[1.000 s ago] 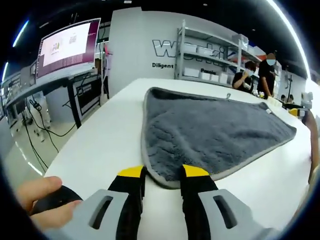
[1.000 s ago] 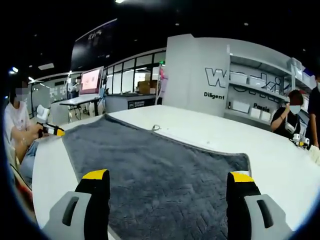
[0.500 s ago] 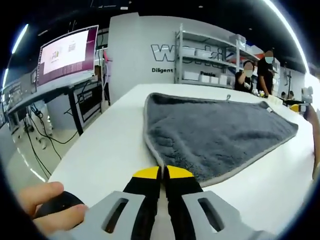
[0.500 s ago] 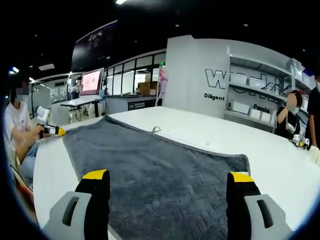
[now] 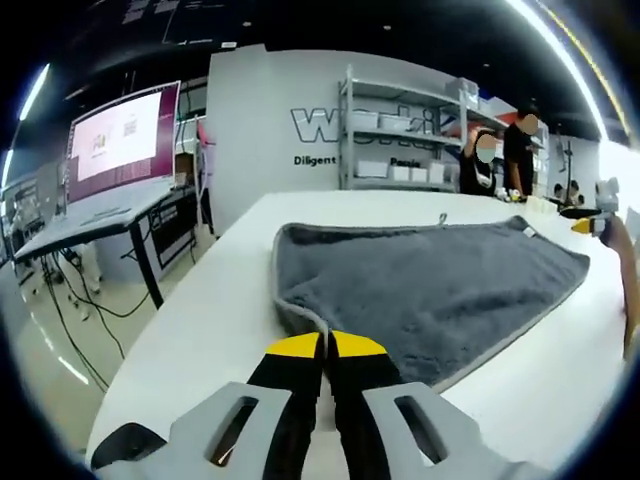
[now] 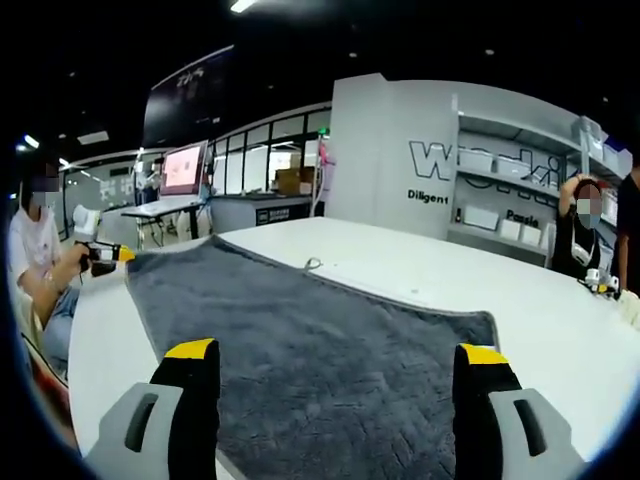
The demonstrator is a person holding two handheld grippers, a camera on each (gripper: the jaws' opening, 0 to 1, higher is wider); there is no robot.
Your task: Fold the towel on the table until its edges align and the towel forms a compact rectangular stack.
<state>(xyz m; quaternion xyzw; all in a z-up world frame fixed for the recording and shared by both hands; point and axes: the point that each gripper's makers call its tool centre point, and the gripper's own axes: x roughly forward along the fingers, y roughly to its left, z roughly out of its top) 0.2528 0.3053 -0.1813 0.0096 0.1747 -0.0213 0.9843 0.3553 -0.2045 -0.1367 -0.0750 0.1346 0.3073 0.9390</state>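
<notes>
Left gripper view: the left gripper (image 5: 326, 346) is pinching the near corner of the grey towel (image 5: 430, 285), its yellow-tipped jaws pressed together on the hem; the towel is lying spread on the white table (image 5: 215, 290).

Right gripper view: the right gripper (image 6: 338, 352) is hovering with jaws wide apart above the towel (image 6: 300, 340), gripping nothing.

A dark grey towel (image 5: 430, 290) with paler grey edging is seen on a white counter (image 5: 220, 290); yellow tips are borne by black gripper jaws.
</notes>
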